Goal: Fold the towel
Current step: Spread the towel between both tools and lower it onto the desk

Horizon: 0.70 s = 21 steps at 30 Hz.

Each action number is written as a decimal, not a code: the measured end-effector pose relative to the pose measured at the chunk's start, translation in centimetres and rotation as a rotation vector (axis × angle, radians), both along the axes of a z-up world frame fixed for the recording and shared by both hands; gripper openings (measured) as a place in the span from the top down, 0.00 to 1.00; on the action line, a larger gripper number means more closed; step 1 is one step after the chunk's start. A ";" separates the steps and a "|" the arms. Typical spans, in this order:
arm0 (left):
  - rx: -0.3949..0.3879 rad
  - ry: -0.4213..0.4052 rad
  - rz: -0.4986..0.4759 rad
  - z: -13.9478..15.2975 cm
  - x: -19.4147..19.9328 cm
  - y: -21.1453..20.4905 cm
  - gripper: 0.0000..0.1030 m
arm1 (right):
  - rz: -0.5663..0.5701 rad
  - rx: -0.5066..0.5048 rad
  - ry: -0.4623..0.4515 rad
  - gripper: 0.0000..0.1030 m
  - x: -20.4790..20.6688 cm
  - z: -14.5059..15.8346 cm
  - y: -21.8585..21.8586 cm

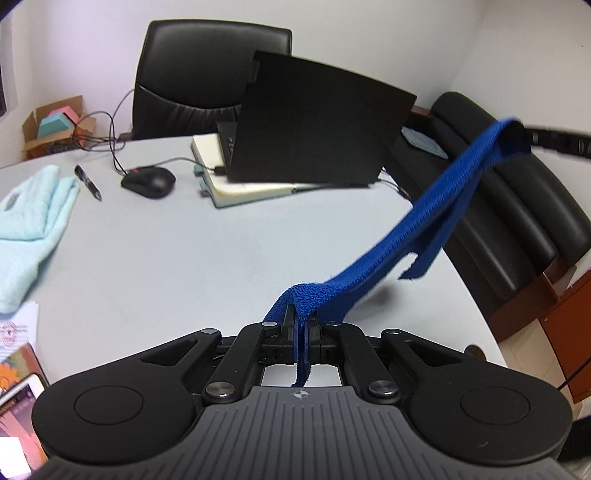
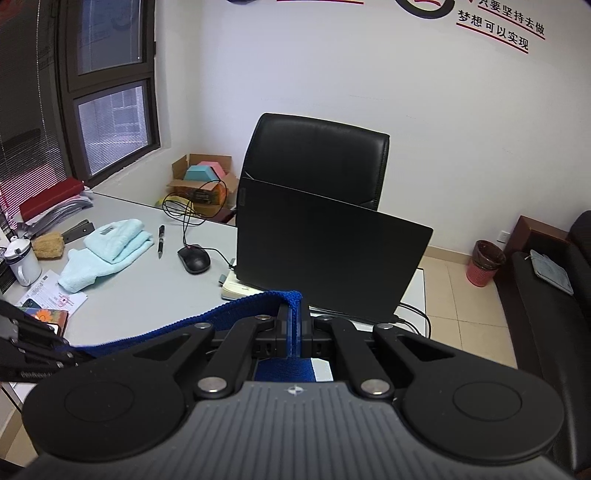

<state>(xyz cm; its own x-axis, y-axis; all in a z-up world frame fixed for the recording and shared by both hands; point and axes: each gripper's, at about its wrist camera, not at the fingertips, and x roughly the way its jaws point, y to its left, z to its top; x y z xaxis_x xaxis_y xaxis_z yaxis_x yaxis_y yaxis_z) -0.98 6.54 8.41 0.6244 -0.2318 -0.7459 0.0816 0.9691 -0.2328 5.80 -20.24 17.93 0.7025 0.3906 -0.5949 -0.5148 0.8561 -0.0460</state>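
laptop (image 1: 317,122) beyond blue towel (image 1: 424,221), mouse (image 1: 148,181)

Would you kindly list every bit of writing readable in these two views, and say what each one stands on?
"要坚持去做": red characters on the white wall, upper line; the first character is cut off.
"梦想可以实现": second line on the same wall, underlined in red.
Printed papers on the desk: too small to read.
Laptop lid badge: too blurred to read.
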 end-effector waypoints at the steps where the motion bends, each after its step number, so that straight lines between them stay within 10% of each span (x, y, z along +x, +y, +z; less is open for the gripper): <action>1: -0.001 0.003 0.001 0.4 0.3 0.0 0.97 | -0.005 0.000 0.002 0.98 0.1 0.0 -0.2; 21: 0.087 -0.024 0.035 4.5 8.3 -1.2 0.97 | -0.039 -0.058 0.025 0.98 5.7 -2.2 -2.7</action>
